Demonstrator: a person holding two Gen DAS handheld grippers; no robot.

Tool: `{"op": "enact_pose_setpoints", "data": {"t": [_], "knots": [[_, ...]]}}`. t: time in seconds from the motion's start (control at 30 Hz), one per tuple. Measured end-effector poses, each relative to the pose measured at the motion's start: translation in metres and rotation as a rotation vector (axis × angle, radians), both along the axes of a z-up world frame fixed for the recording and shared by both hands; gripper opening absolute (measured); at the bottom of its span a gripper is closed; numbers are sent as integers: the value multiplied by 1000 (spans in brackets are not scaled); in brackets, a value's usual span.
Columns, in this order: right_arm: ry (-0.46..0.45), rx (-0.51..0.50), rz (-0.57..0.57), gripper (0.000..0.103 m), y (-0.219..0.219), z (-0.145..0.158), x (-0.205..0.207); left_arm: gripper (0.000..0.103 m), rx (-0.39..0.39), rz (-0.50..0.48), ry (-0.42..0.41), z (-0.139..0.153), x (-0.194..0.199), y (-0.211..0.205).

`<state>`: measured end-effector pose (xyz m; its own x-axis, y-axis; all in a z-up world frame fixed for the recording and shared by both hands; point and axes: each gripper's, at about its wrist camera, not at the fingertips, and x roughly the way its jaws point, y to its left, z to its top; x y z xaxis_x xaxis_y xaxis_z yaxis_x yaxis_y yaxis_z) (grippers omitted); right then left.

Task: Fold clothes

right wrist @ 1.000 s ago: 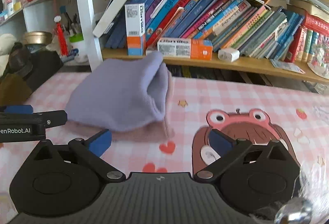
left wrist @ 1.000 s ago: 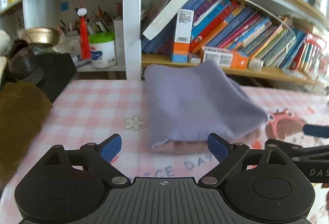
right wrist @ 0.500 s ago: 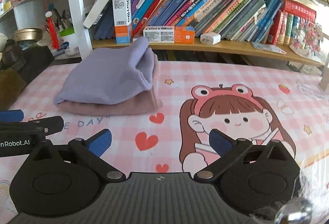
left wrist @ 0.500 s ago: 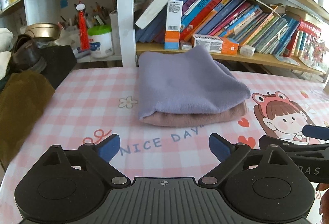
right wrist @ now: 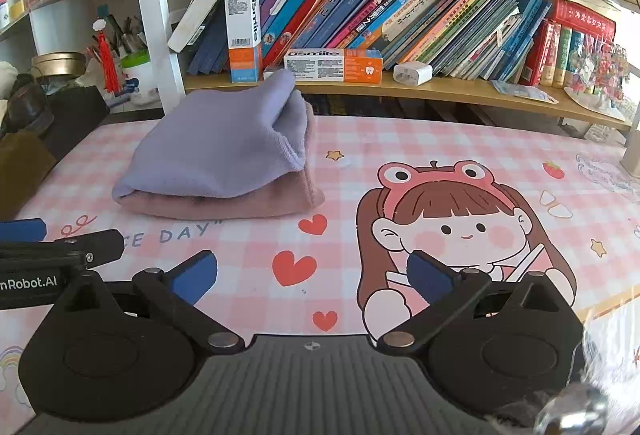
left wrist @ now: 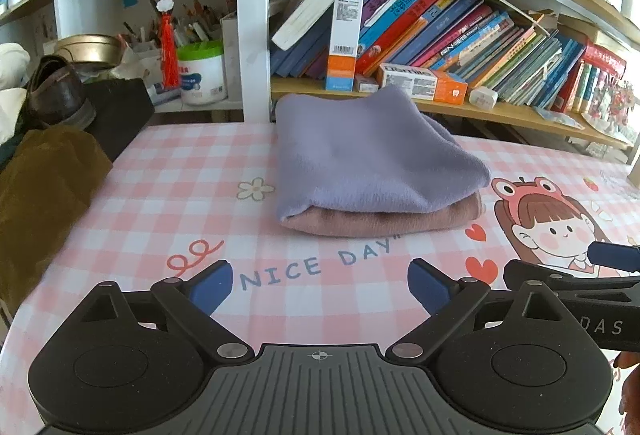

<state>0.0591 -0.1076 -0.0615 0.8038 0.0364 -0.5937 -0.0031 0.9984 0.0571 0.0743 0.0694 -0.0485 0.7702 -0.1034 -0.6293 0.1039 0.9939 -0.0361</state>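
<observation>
Both grippers hang over the near edge of the table [left wrist: 160,203], apart from the clothes. The left gripper [left wrist: 320,285] has its jaws wide open, holding nothing; so does the right gripper [right wrist: 312,277]. A folded purple garment [left wrist: 360,159] lies on a folded pink garment [left wrist: 380,223] toward the table's far edge, below the bookshelf [left wrist: 500,111].

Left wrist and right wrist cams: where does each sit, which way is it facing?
Left wrist: on the left gripper, low over the tablecloth, facing the lilac cloth stacked on the pink cloth; own open fingers show, right gripper at right edge.
Right wrist: on the right gripper, facing the cartoon girl print, stack ahead-left; own open fingers show, left gripper at left edge.
Shared: the stack, bookshelf.
</observation>
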Motion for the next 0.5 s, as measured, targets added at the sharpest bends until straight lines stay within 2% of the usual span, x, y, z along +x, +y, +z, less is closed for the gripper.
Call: {"op": "enact_pose_setpoints", "data": {"t": [0.5], "knots": [[30, 7, -14, 102, -1, -3, 2, 99, 2, -1, 21, -4, 0, 0]]}}
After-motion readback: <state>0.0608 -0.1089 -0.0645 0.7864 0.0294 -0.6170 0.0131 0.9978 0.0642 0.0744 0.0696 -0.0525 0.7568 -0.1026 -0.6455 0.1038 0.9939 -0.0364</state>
